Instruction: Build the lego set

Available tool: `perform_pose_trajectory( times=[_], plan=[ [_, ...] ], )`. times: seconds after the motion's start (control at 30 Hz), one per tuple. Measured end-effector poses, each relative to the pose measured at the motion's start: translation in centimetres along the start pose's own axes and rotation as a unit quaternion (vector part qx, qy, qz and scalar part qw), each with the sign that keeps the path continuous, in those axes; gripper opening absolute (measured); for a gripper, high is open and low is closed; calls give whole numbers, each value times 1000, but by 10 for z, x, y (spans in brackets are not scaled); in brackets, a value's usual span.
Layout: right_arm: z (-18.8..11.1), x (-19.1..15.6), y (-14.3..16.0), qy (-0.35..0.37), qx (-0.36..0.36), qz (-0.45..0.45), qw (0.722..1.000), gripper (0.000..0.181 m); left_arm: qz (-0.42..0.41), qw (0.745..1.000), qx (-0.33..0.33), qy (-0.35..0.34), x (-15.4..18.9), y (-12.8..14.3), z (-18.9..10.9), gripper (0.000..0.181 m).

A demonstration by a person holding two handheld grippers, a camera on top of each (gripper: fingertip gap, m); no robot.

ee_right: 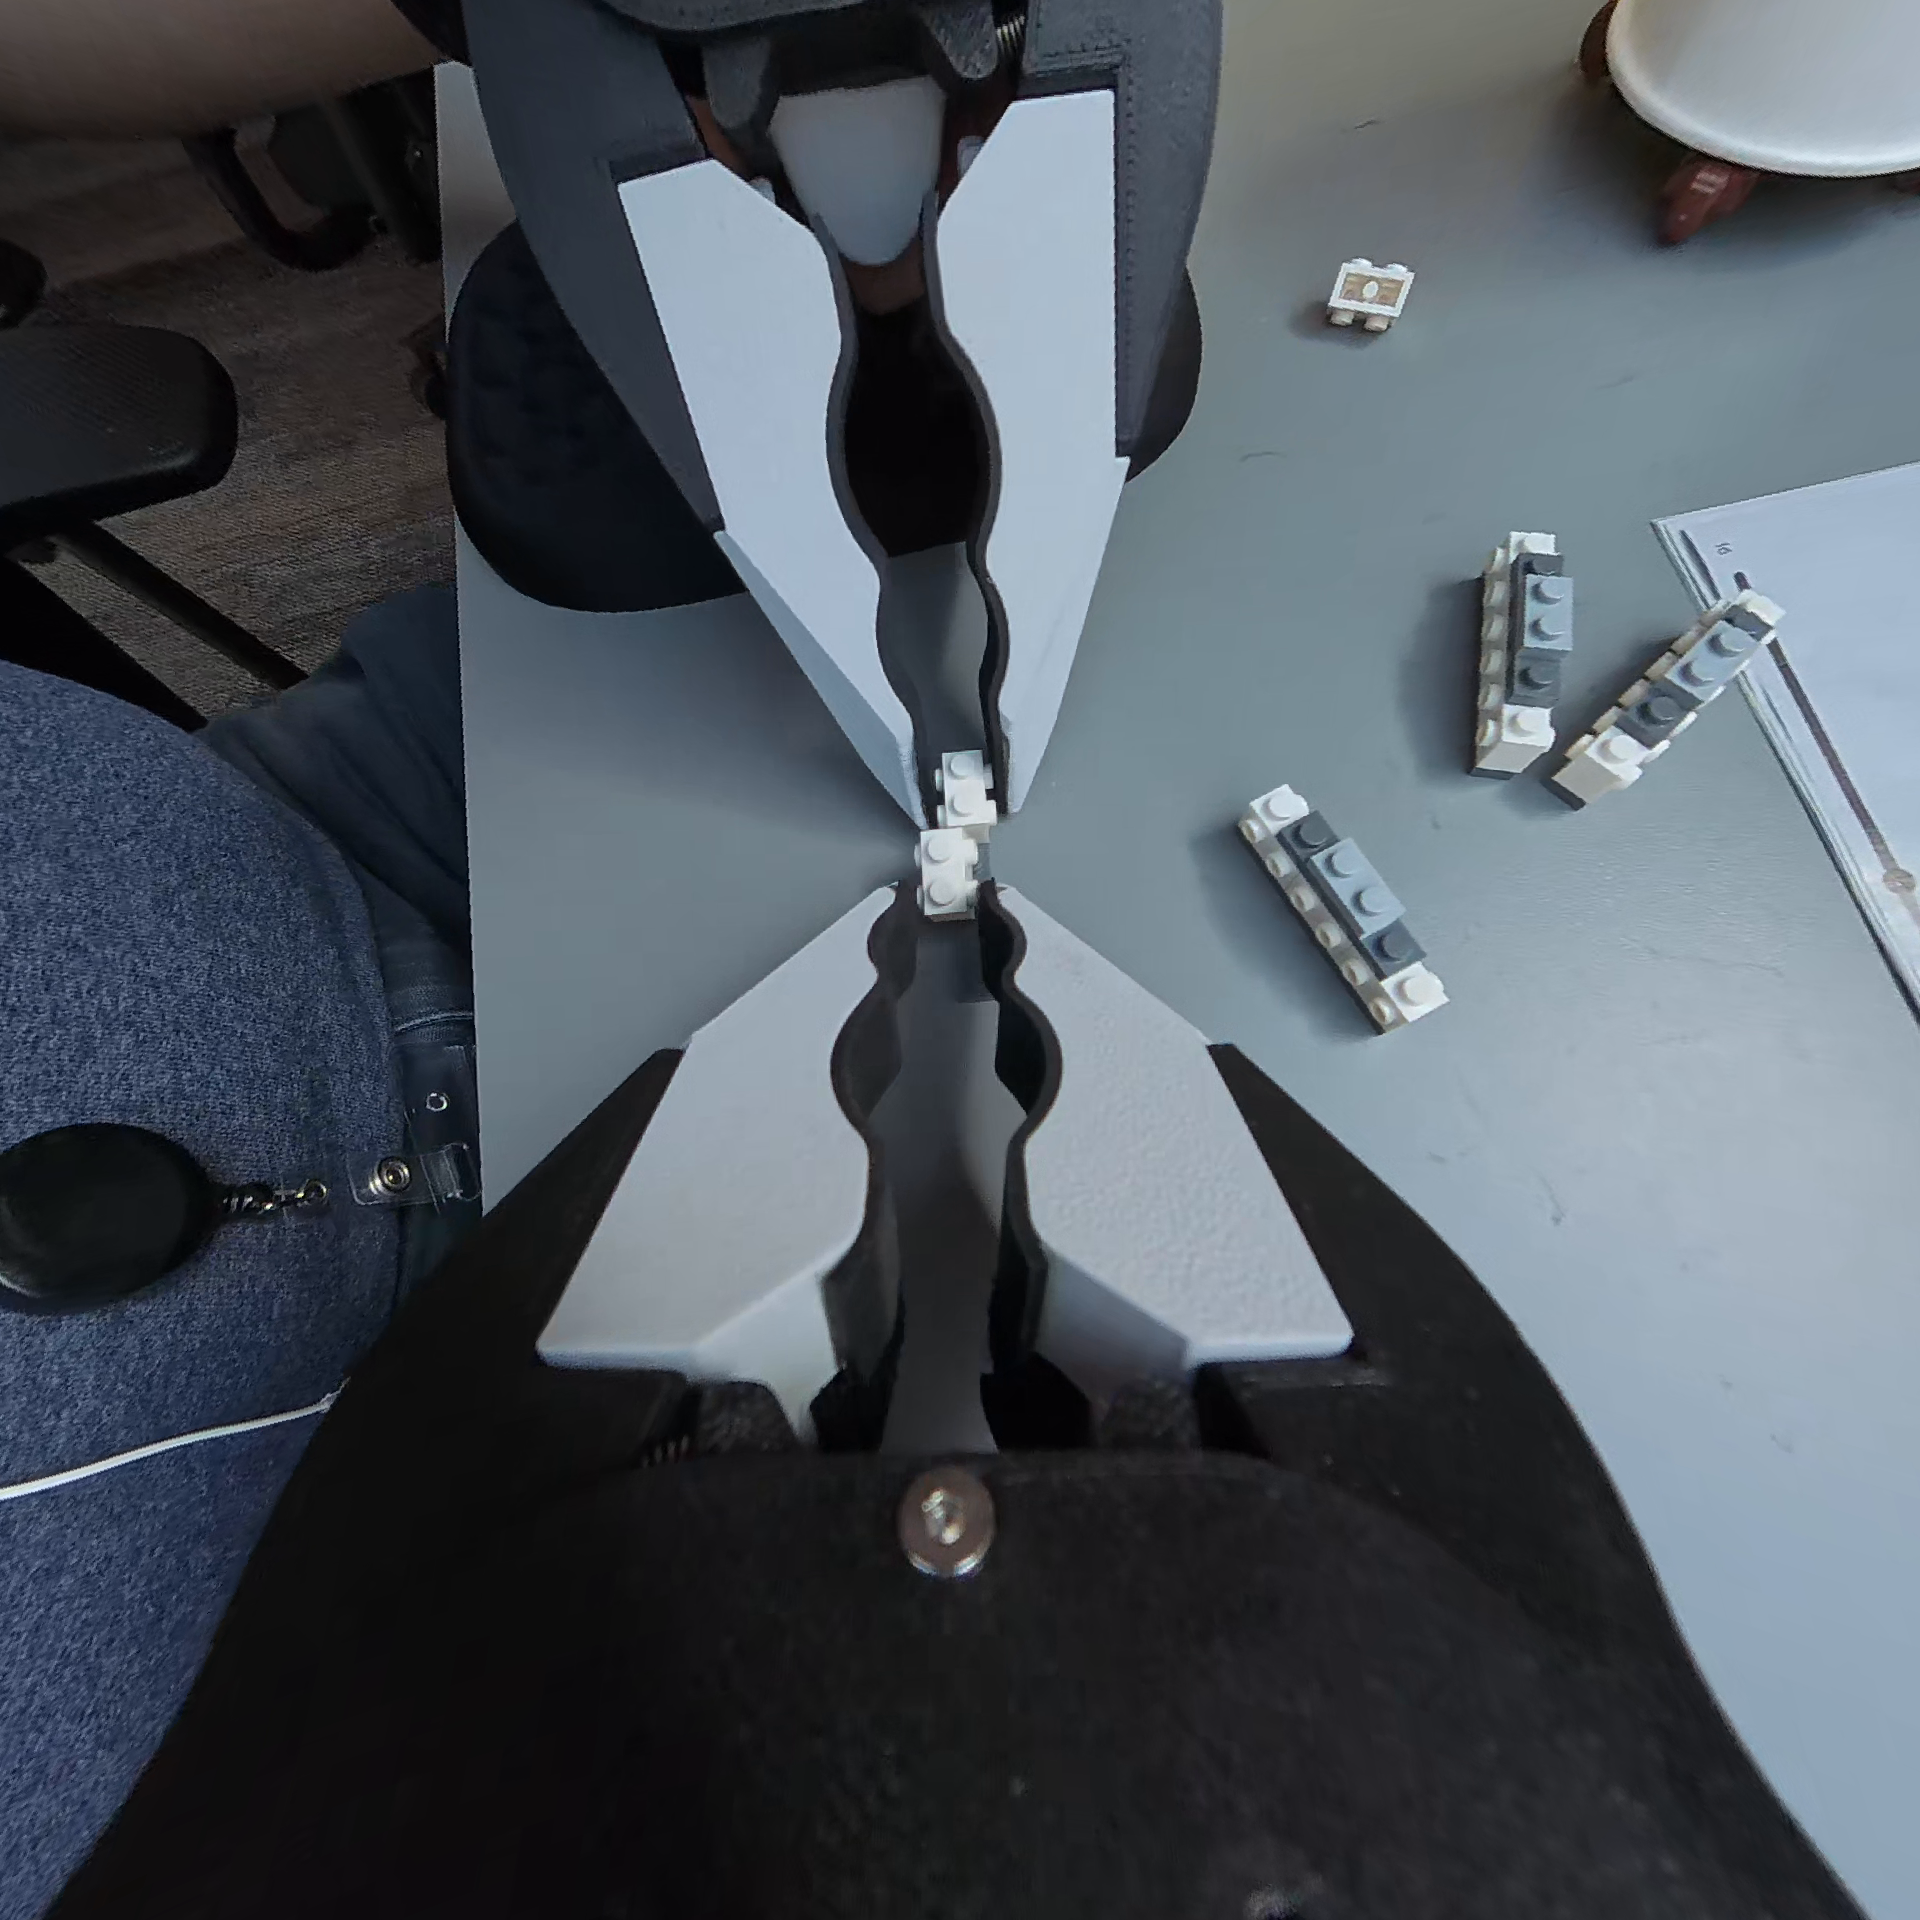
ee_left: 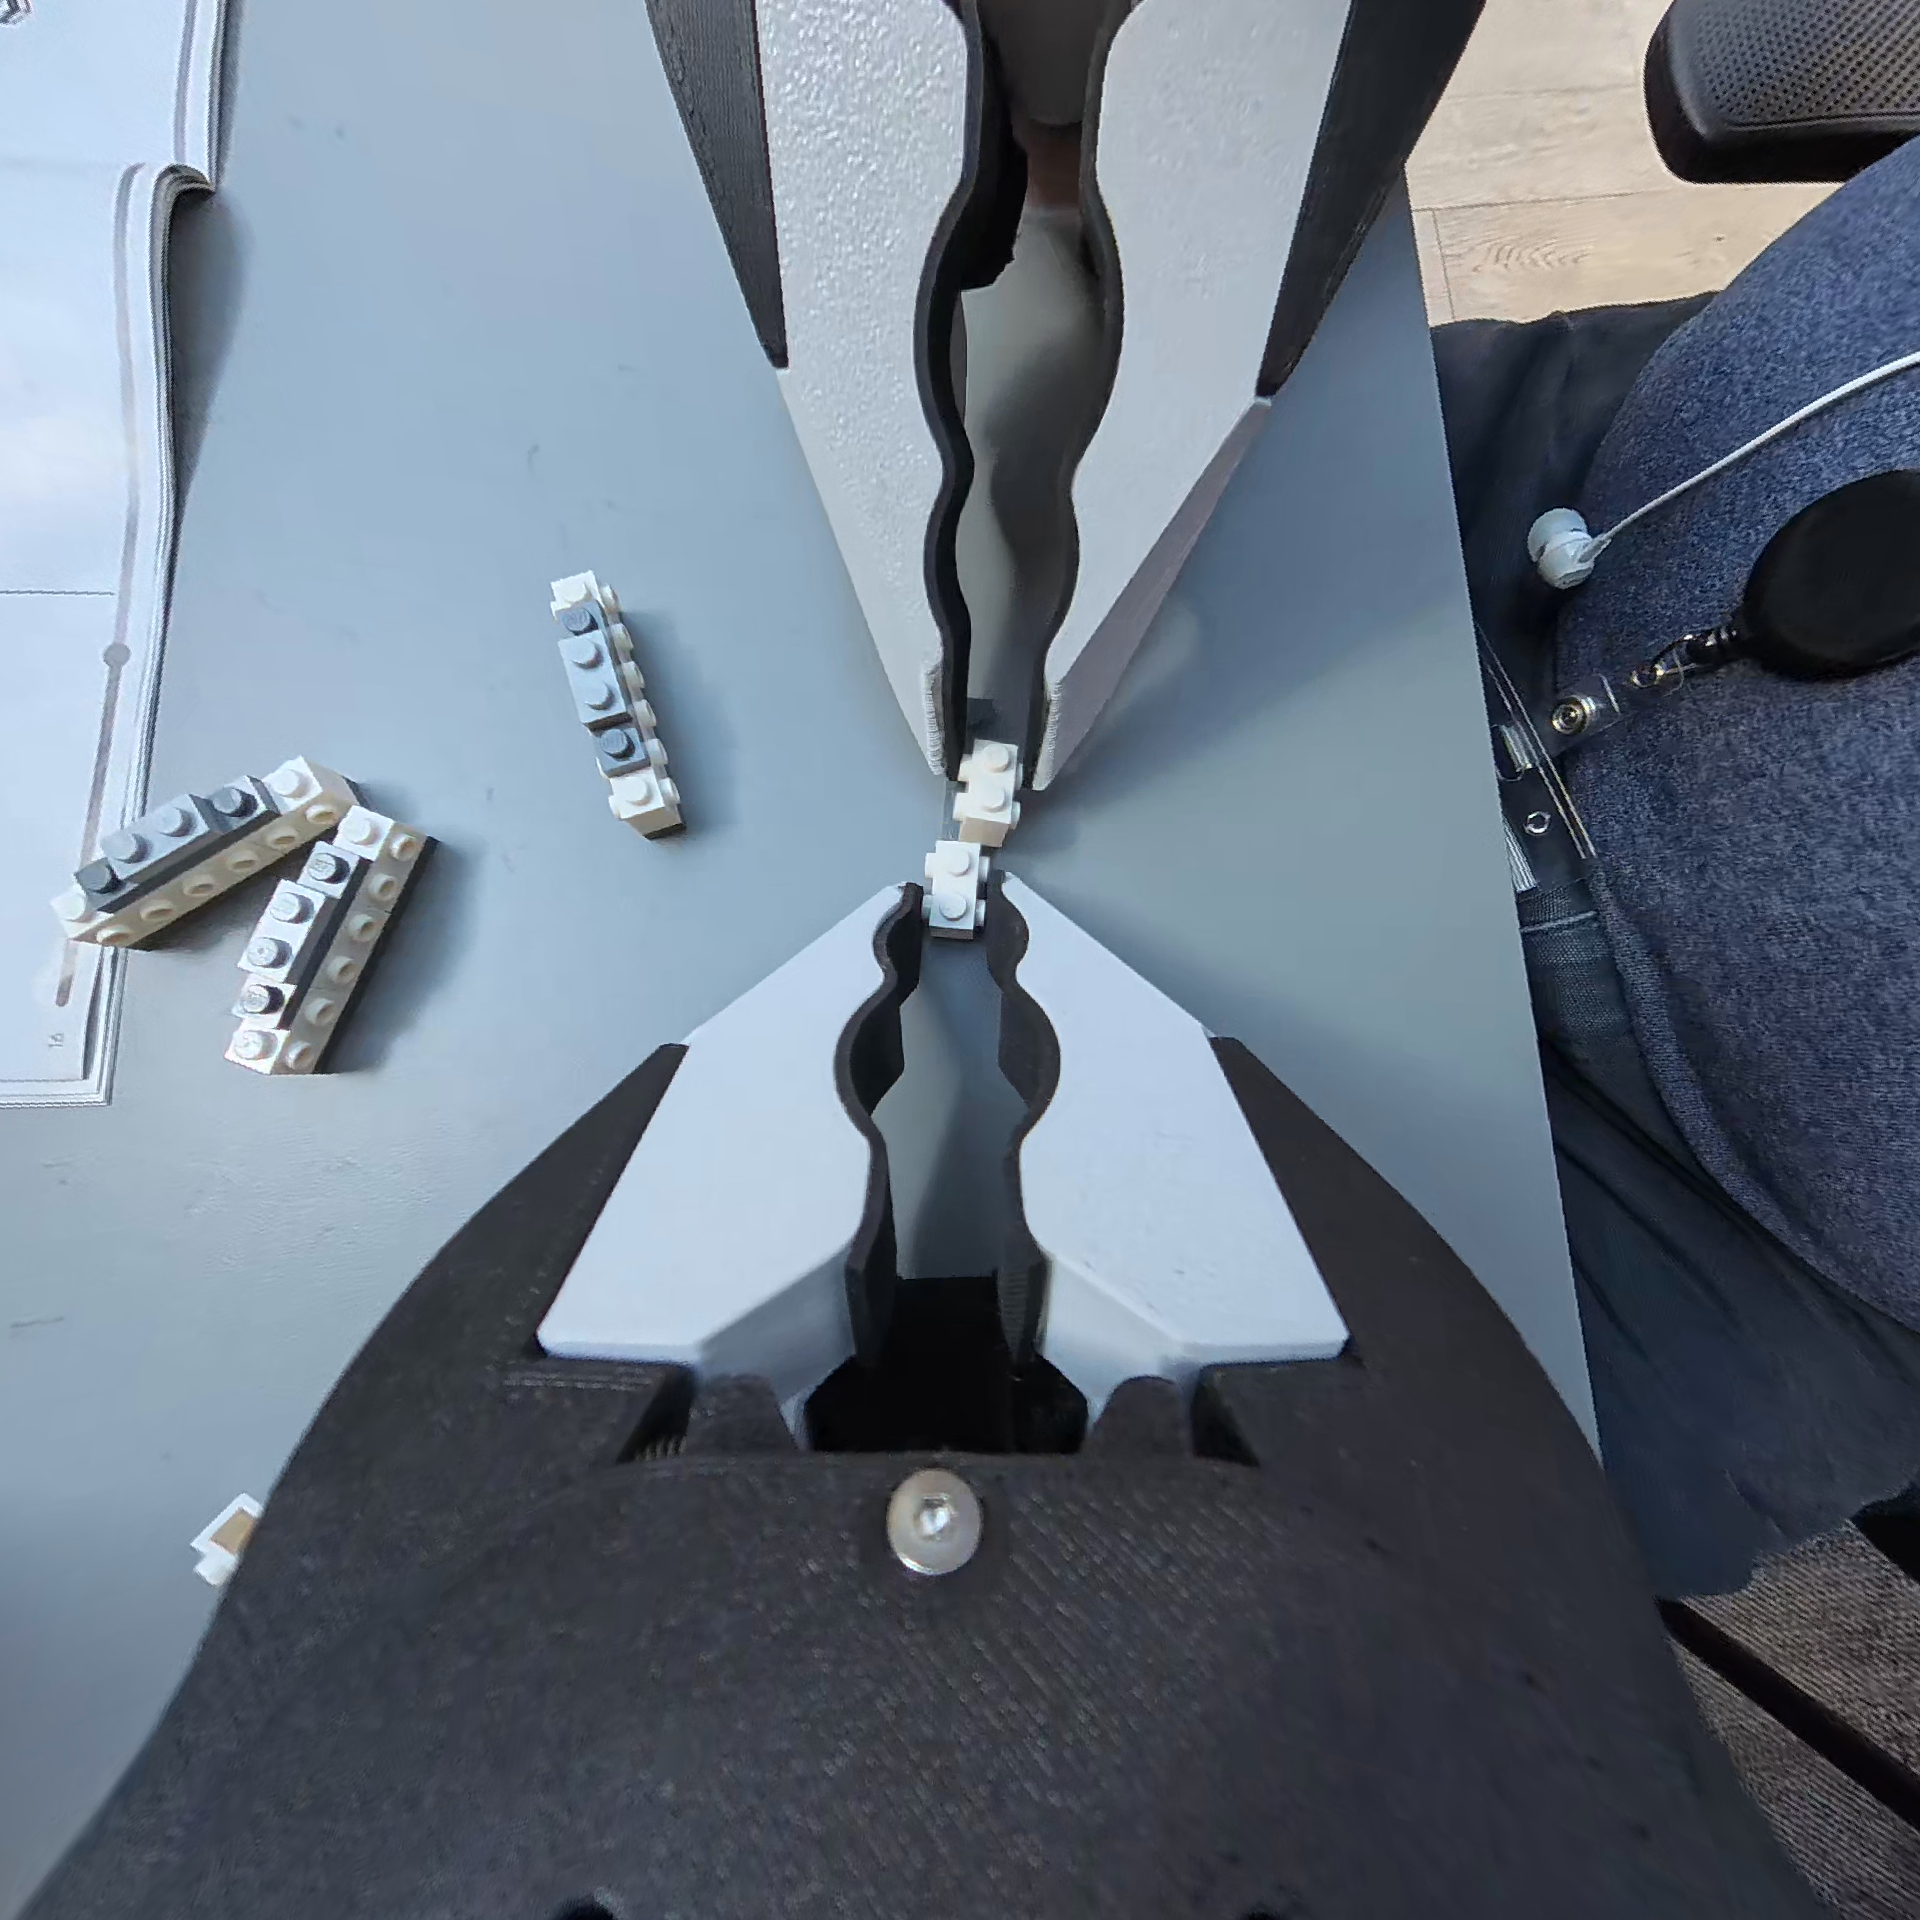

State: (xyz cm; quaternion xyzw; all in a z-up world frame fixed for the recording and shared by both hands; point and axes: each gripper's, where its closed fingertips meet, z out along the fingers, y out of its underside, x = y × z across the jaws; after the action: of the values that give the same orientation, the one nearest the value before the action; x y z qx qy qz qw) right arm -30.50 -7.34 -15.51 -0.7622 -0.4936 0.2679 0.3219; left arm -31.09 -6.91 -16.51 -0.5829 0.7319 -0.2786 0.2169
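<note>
Both grippers meet tip to tip above the grey table [ee_left: 623,312]. My left gripper [ee_left: 958,902] is shut on a small white and light grey brick piece [ee_left: 954,878]. My right gripper [ee_right: 948,902] is shut on a small white brick piece [ee_right: 943,871]. In the left wrist view the right gripper [ee_left: 987,764] comes in from the top with its white piece [ee_left: 987,800]. The two pieces touch end to end, slightly offset. Three built white and grey brick strips [ee_left: 618,707] [ee_left: 208,852] [ee_left: 322,935] lie on the table.
An open instruction booklet [ee_left: 73,520] lies beside the strips; one strip rests partly on it. A loose white brick [ee_right: 1371,291] lies farther off, near a white dish [ee_right: 1766,83]. The table edge [ee_left: 1496,831] runs close by, with a seated person's blue clothing [ee_left: 1745,831] beyond it.
</note>
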Motion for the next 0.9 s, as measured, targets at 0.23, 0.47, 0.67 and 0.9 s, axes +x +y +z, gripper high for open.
perform_pose_trajectory(
  times=[0.23, 0.47, 0.67, 0.9],
  plan=[
    [-27, -1, -30, -43, 53, 42, 997, 10, -30, 999, -32, 29, 0, -13, -25, 10],
    [-107, 7, -104, -86, 244, 16, 966, 9, -162, 983, -25, 79, -16, -62, -101, 10],
    [-87, 27, -113, -48, 232, 60, 970, 10, -221, 971, 51, 81, -36, -125, -165, 9],
    [-79, 36, -162, -53, 280, 67, 956, 10, -163, 986, 22, 43, -35, -152, -158, 9]
  ],
)
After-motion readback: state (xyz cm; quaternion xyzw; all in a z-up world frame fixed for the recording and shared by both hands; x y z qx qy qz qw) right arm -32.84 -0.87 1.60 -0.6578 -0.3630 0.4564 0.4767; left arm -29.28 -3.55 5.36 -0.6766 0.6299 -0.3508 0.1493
